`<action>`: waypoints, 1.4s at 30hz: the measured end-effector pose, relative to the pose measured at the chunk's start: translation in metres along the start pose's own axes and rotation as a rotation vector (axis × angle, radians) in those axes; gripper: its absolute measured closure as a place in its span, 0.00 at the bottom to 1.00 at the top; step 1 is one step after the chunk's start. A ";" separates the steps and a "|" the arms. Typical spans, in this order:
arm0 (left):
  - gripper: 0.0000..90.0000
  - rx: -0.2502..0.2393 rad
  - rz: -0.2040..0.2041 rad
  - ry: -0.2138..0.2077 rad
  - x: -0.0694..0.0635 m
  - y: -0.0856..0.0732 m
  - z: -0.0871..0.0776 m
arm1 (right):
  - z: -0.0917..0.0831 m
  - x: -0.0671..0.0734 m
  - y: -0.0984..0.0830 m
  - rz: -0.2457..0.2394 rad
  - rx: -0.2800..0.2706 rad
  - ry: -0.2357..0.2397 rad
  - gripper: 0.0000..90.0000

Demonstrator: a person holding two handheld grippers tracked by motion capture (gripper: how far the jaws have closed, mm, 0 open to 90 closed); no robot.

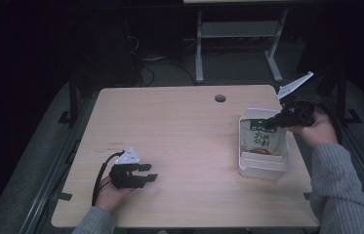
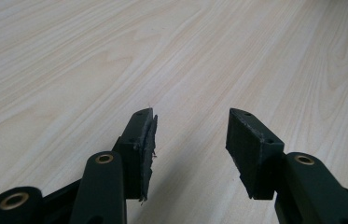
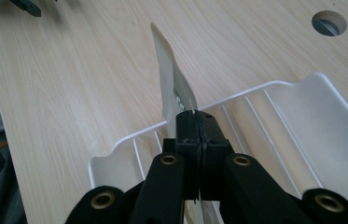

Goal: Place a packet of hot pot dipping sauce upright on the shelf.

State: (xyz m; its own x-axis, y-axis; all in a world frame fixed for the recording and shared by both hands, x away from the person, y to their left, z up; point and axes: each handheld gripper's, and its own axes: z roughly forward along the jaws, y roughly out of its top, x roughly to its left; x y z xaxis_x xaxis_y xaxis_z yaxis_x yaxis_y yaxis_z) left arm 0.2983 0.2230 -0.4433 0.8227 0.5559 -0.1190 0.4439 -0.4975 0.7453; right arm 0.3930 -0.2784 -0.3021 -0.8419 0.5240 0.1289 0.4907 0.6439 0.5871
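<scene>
Food packet (image 1: 262, 138) is lying in the white tray (image 1: 261, 167) at the worktop's (image 1: 179, 126) right side, right tool (image 1: 272, 123) clamping its top edge. Left tool (image 1: 149, 173) is resting near the front left, jaws standing apart.

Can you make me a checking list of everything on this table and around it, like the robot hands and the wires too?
Surface: light wooden table, with a round cable hole near its far edge.
Job's things: white plastic tray at the right side; a green and white snack packet sits in it, pinched at its top edge.
Clutter: nothing seen.
Grippers: left gripper low over the near left of the table, jaws apart, holding nothing. Right gripper over the tray, jaws shut on the packet.
Cables: black cable trailing from the left gripper.
Surroundings: dark room; grey desk frame and loose floor cables behind the table.
</scene>
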 end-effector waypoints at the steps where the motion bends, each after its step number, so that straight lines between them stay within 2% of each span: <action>1: 0.57 0.001 0.000 0.000 0.000 0.000 0.000 | -0.001 0.000 -0.001 0.002 -0.005 -0.001 0.98; 8: 0.57 0.004 0.001 0.000 -0.001 0.000 0.001 | -0.007 -0.002 -0.013 0.025 -0.043 -0.003 0.97; 16: 0.56 0.004 0.000 0.000 -0.001 0.000 0.001 | -0.003 0.003 -0.011 0.031 -0.028 0.002 0.89; 24: 0.55 0.010 -0.002 -0.003 0.000 0.000 0.002 | 0.001 0.010 -0.004 0.024 -0.030 0.001 0.80; 42: 0.54 0.004 -0.009 -0.003 0.000 0.000 0.001 | 0.008 0.028 0.019 -0.011 -0.042 0.014 0.70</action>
State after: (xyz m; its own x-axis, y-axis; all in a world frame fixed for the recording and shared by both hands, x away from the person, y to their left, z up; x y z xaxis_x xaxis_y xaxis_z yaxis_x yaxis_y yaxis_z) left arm 0.2988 0.2227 -0.4442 0.8197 0.5585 -0.1275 0.4528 -0.4954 0.7413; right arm 0.3806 -0.2472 -0.2939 -0.8507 0.5084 0.1333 0.4714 0.6257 0.6215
